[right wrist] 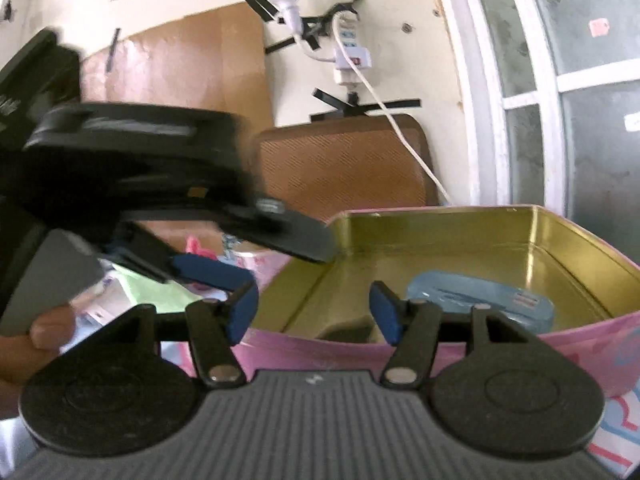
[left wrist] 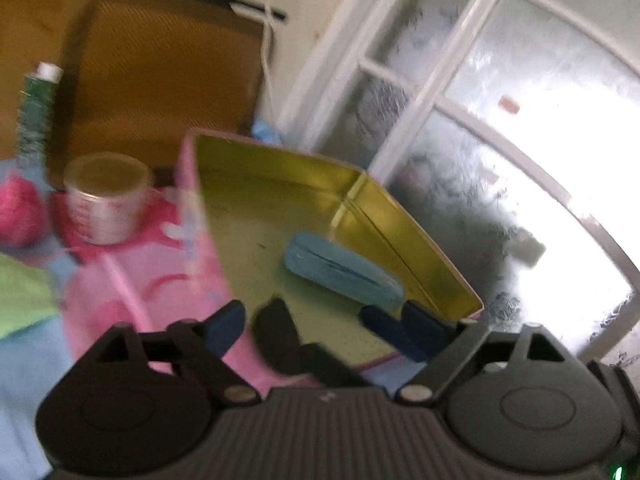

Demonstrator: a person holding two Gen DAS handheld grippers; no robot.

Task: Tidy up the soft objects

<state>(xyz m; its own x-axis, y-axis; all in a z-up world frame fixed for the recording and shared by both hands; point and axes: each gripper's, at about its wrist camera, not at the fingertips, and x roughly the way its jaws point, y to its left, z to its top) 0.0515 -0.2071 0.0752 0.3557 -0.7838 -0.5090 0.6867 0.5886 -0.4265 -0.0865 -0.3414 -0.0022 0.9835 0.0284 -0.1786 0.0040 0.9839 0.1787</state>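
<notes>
Lying already inside the pink metal tin with gold interior [left wrist: 280,216] is one folded light-blue cloth [left wrist: 342,276]; the green cloth [left wrist: 24,292] waits outside on the desk. Both grippers' jaws are released, empty.

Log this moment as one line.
left gripper: open, empty, over tin | right gripper: open, empty, at tin's near wall | pink tin: holds blue folded cloth | outside: green cloth, pink ball
</notes>
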